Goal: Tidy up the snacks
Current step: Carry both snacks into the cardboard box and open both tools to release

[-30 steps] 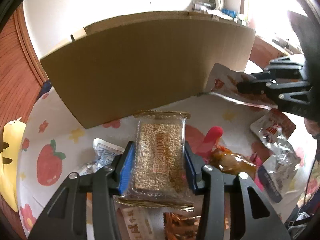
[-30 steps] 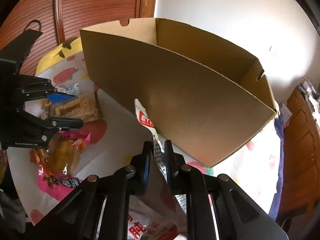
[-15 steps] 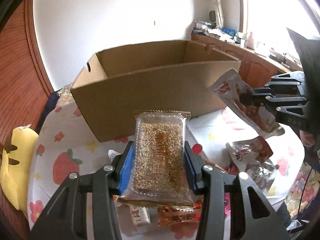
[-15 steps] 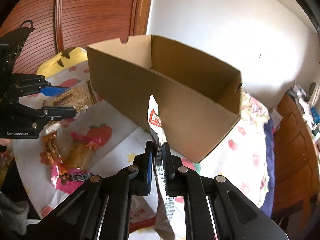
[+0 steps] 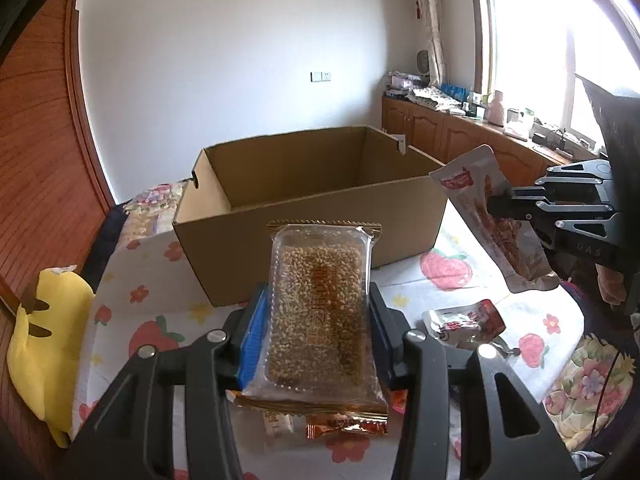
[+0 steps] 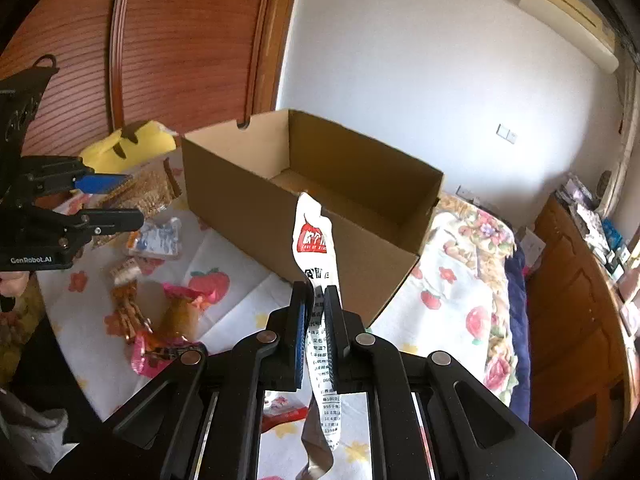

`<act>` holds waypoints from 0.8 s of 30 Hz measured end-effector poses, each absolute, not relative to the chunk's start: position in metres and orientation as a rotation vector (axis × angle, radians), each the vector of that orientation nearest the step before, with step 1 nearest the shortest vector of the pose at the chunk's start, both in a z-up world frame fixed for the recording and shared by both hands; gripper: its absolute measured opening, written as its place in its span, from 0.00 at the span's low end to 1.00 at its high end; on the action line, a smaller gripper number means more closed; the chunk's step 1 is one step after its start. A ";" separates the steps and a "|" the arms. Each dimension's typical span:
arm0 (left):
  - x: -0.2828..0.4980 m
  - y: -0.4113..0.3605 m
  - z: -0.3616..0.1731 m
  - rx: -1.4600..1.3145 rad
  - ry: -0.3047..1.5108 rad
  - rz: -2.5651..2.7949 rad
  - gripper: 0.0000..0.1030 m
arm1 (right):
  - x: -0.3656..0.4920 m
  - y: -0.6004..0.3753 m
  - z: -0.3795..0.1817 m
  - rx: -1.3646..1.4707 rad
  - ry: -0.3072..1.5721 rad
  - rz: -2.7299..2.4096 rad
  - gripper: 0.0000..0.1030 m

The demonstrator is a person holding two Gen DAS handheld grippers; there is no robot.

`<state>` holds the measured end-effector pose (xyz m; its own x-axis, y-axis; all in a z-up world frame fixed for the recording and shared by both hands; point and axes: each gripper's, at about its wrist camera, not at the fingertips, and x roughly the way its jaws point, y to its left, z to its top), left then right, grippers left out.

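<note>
Left gripper clamped on a clear-wrapped golden puffed-grain bar, held in the air before the open brown cardboard box. Right gripper pinched tight on a flat white-and-red foil snack pouch, raised near the box's right corner. Below, on the strawberry-print cloth, loose packets, perhaps sweets. Yellow plush toy at the cloth's left edge.

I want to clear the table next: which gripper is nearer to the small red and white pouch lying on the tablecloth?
Probably the left gripper: the pouch lies just beside its right finger. The right gripper is raised higher, above it.
</note>
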<state>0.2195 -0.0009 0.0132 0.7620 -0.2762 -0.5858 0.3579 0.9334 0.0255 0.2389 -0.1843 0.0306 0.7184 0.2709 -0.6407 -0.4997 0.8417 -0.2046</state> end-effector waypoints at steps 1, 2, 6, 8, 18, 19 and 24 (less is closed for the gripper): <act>0.217 0.000 0.015 0.139 0.607 -0.345 0.43 | 0.236 -0.184 0.033 -0.381 0.634 0.435 0.06; 0.215 0.000 0.017 0.138 0.602 -0.344 0.43 | 0.234 -0.184 0.036 -0.380 0.628 0.431 0.06; 0.207 0.002 0.025 0.136 0.581 -0.340 0.43 | 0.225 -0.186 0.044 -0.375 0.612 0.422 0.06; 0.203 0.004 0.028 0.133 0.570 -0.338 0.43 | 0.220 -0.188 0.047 -0.373 0.603 0.416 0.06; 0.178 0.004 0.045 0.120 0.516 -0.323 0.43 | 0.197 -0.190 0.062 -0.361 0.573 0.391 0.06; 0.175 0.004 0.047 0.120 0.508 -0.321 0.43 | 0.195 -0.191 0.064 -0.360 0.569 0.388 0.06; 0.165 0.004 0.054 0.119 0.484 -0.317 0.43 | 0.183 -0.194 0.074 -0.357 0.548 0.375 0.06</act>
